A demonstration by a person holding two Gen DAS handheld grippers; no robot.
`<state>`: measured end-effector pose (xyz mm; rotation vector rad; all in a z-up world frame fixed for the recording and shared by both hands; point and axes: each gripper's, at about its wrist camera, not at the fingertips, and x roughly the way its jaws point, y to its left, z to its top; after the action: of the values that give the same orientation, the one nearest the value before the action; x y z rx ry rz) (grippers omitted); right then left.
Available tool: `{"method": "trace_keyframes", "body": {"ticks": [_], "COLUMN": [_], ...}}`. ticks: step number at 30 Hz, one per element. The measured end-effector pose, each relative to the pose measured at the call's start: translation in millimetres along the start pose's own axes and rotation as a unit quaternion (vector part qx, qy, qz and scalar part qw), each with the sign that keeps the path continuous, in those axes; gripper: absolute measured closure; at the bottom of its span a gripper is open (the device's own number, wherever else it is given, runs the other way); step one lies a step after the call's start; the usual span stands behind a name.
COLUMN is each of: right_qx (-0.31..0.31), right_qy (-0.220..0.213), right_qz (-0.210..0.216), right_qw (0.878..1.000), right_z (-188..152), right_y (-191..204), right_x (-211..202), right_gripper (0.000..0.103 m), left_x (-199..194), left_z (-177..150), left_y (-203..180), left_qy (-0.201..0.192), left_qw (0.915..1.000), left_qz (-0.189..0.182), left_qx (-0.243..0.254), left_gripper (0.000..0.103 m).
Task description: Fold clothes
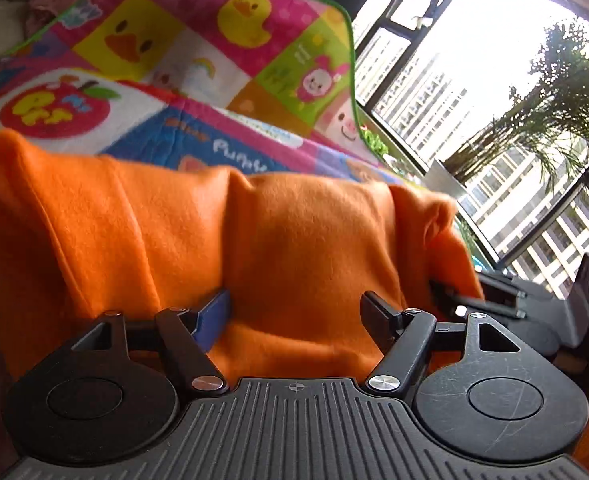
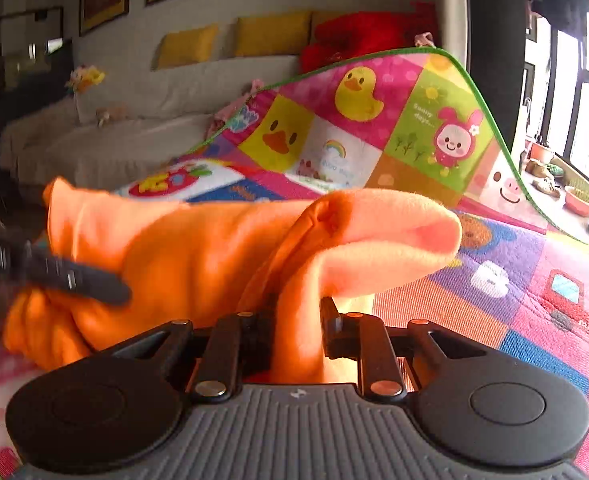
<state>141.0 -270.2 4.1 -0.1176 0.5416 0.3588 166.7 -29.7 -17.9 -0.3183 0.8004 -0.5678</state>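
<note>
Cartoon play mat (image 2: pixel 414 128) behind; right hand-held gripper (image 2: pixel 298 320) pinching orange garment (image 2: pixel 198 256); left hand-held gripper (image 1: pixel 294 308) spread wide against it.

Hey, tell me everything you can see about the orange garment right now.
The orange garment looks like soft, fuzzy fleece, plain bright orange with no print showing. It is bunched and draped in thick folds, lifted above the colourful cartoon play mat. The right gripper pinches a rolled fold of it between nearly closed fingers. In the left wrist view the cloth hangs across the left gripper, whose fingers are spread with fabric between them. Which garment it is, I cannot tell.
</note>
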Motion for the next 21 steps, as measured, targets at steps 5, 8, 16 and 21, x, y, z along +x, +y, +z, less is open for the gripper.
{"method": "trace_keyframes", "body": {"ticks": [5, 8, 16, 21], "right_qx": [-0.126, -0.219, -0.415, -0.44], "right_qy": [-0.04, -0.011, -0.015, -0.013], "right_qz": [0.006, -0.011, -0.063, -0.066], "right_qw": [0.991, 0.975, 0.907, 0.896], "right_z": [17, 3, -41, -44], "right_y": [50, 83, 140, 142], "right_x": [-5, 11, 22, 22], "right_gripper": [0.082, 0.08, 0.078, 0.079], "left_x": [-4, -17, -52, -20], "left_z": [-9, -6, 35, 56], "left_y": [-1, 2, -24, -65], "left_qy": [0.008, 0.0, -0.072, -0.07], "left_qw": [0.9998, 0.9998, 0.9968, 0.9941], "left_qz": [-0.015, -0.021, -0.015, 0.002], "left_qx": [0.007, -0.003, 0.032, 0.083], "left_gripper": [0.019, 0.02, 0.014, 0.01]}}
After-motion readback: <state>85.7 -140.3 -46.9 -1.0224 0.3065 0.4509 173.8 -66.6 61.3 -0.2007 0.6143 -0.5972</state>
